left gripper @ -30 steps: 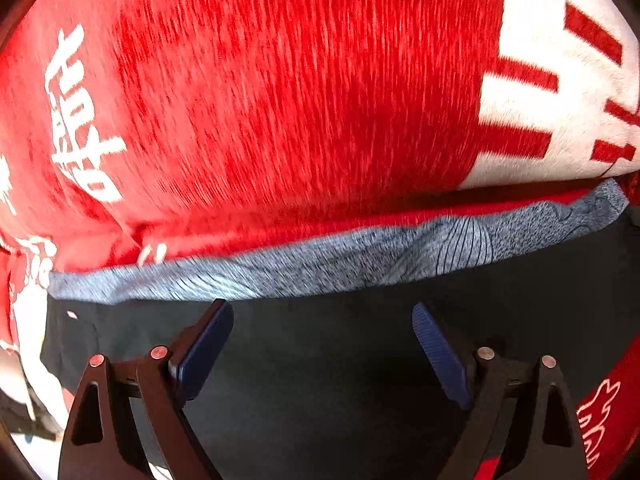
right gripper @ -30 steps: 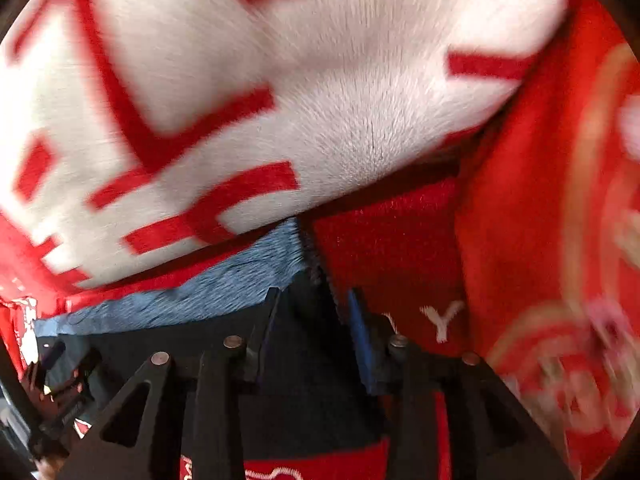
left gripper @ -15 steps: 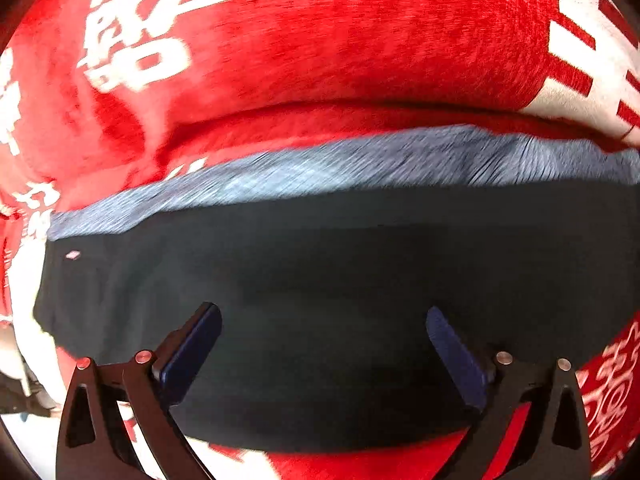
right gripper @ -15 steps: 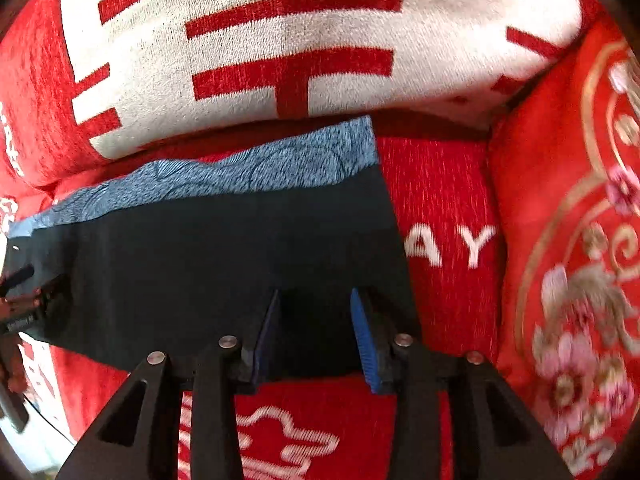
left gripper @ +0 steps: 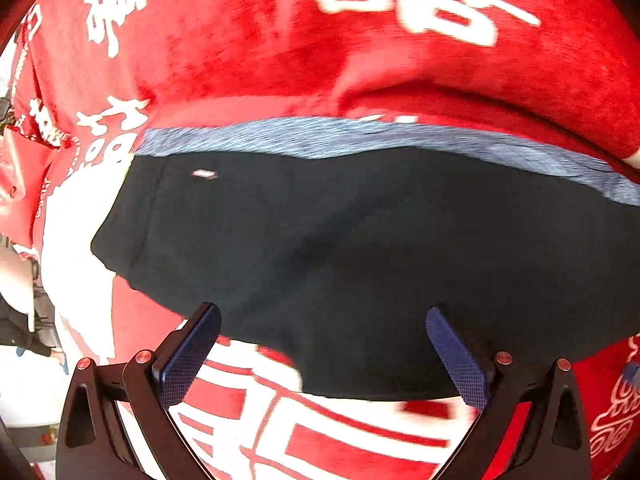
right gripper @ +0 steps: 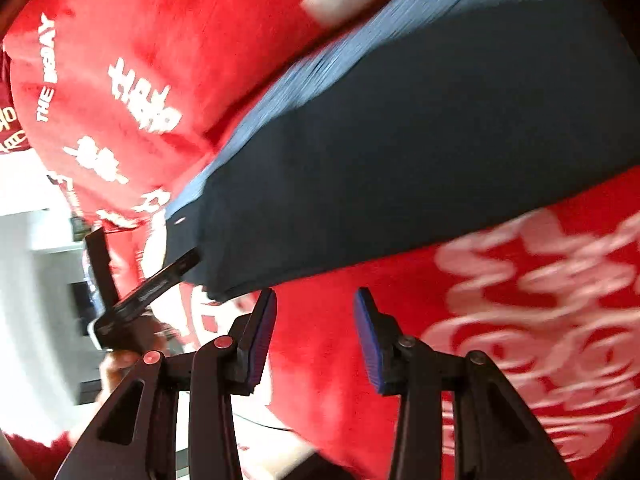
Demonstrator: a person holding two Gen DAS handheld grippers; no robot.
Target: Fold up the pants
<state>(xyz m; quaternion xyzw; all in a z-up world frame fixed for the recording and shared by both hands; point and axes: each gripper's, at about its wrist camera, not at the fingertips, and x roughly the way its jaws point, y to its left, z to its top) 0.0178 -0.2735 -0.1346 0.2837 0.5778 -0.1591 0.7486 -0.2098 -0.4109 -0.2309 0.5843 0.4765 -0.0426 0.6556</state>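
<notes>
Pants [left gripper: 360,248], dark navy knit with a blue-grey patterned waistband strip [left gripper: 360,140] along the far edge, lie folded flat on a red plush blanket printed with white characters [left gripper: 280,60]. A small pale label [left gripper: 204,175] sits near the pants' upper left corner in the left wrist view.

The left wrist view looks steeply down on the pants, showing their whole near edge and the white-and-red block pattern of the blanket below it. The left tongs [left gripper: 322,344] are spread wide and released, their blue pads over the near edge of the dark fabric with nothing pinched between them.

The right wrist view takes the pants from one end, slanting up to the right, with the waistband strip along the upper left side. It shows what the other view does not: the left tongs from outside, a black finger reaching to the pants' corner, with a person's hand [right gripper: 116,364] behind them. It also shows pale room surfaces at the left edge, too blurred to identify. The right tongs [right gripper: 316,336] are partly apart and opening, with only red blanket between the pads; the pants' corner lies just beyond the left pad, apart from it.
</notes>
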